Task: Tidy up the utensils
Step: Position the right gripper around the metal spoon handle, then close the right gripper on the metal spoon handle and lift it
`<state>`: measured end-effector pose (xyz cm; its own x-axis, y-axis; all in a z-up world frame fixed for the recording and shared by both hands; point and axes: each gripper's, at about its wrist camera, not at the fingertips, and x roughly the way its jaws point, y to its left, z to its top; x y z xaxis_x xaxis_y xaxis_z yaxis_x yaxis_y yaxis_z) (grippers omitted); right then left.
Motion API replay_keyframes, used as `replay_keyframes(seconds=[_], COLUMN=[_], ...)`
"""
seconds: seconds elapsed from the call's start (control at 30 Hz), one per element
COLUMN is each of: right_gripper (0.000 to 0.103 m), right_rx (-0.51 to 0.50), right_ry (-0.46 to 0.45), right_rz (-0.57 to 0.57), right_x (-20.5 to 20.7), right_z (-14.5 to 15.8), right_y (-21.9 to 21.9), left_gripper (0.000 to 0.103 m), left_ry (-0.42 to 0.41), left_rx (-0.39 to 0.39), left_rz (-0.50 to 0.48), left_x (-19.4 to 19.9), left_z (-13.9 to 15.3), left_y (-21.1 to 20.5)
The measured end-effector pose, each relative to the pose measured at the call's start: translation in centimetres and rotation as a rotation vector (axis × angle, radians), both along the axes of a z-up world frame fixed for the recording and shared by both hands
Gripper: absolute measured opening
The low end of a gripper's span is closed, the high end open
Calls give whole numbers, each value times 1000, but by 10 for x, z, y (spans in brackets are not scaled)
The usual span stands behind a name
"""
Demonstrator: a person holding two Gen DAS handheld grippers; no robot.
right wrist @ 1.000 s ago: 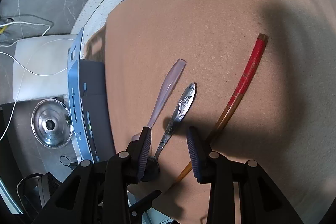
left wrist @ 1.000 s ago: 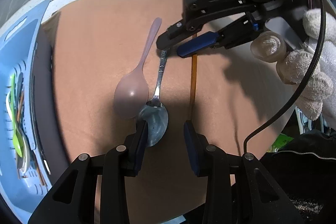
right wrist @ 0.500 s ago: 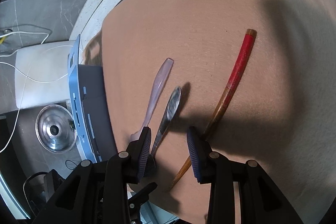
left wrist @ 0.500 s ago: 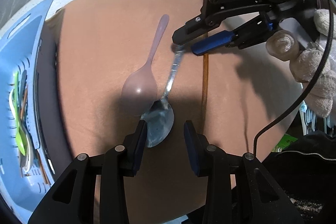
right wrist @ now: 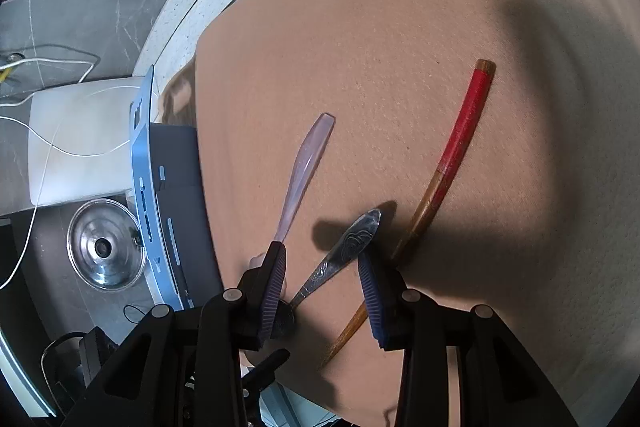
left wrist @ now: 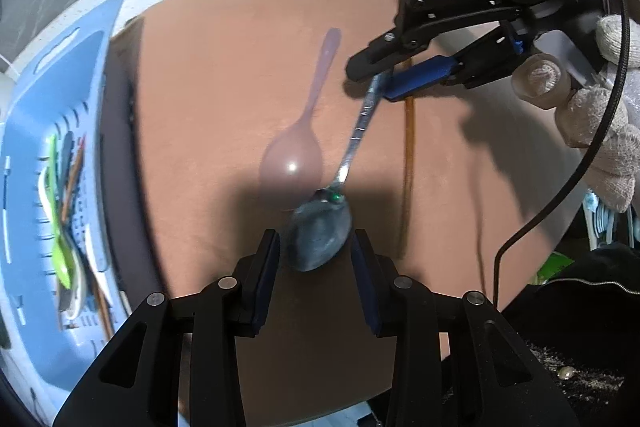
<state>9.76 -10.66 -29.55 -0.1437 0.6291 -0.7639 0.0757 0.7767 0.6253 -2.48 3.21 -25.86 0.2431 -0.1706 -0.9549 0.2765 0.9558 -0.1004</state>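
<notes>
We see the metal spoon (left wrist: 320,231) at lower centre of the left view, its bowl between the spread jaws of the left hand-held gripper (left wrist: 314,281), contact unclear. Its handle end sits between the right hand-held gripper (right wrist: 322,297) jaws, grip uncertain. The lilac spoon (left wrist: 294,155) and chopstick (right wrist: 460,147) lie on the tan tabletop (right wrist: 400,27).

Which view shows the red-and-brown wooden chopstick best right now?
The right wrist view: the red-and-brown wooden chopstick shows nearly whole on the tan cloth, red upper half included. The left wrist view catches only its blurred brown lower stretch, with the top hidden behind the right hand-held gripper.
</notes>
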Motion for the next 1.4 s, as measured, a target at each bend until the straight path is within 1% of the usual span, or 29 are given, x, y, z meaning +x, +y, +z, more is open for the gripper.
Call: replay_keyframes(seconds=[0.1, 0.2, 0.3, 0.43, 0.6, 0.67, 0.73, 0.77, 0.8, 0.93, 1.1, 1.2, 1.27, 1.3, 1.4], right_gripper=[34, 34, 34, 34, 34, 34, 34, 34, 34, 34, 33, 26, 15, 12, 10], right_rx=[-4, -11, -23, -43, -80, -91, -101, -102, -101, -89, -93, -102, -100, -92, -49], right_ry=[-1, -4, -11, -20, -16, -11, -5, 1, 9, 45, 24, 9, 9, 15, 35], right_rz=[5, 8, 13, 31, 57, 64, 76, 77, 75, 60, 62, 61, 48, 36, 4], right_x=[1, 2, 2, 3, 6, 7, 9, 10, 11, 14, 12, 10, 10, 10, 9], right_z=[0, 1, 2, 3, 4, 4, 4, 3, 2, -1, -1, -1, -3, -5, -10], right_y=[1, 2, 6, 10, 17, 19, 21, 20, 20, 17, 16, 15, 10, 7, 0], left_gripper=[36, 36, 40, 40, 40, 40, 37, 34, 34, 33, 32, 32, 32, 32, 32], left_ry=[3, 21, 37, 48, 43, 41, 33, 27, 21, 15, 25, 30, 31, 32, 32], left_rx=[1, 5, 27, 37, 47, 43, 43, 47, 49, 35, -19, -34, -34, -35, -34], left_rz=[10, -15, -32, -36, -64, -68, -75, -82, -90, -112, -125, -123, -124, -124, -126], left_x=[1, 2, 7, 10, 11, 11, 9, 9, 8, 5, 4, 5, 7, 9, 9], left_z=[1, -2, -9, -16, -19, -19, -17, -17, -16, -14, -13, -15, -16, -17, -17], left_y=[4, -1, -7, -9, -12, -13, -18, -20, -22, -32, -43, -46, -47, -49, -47])
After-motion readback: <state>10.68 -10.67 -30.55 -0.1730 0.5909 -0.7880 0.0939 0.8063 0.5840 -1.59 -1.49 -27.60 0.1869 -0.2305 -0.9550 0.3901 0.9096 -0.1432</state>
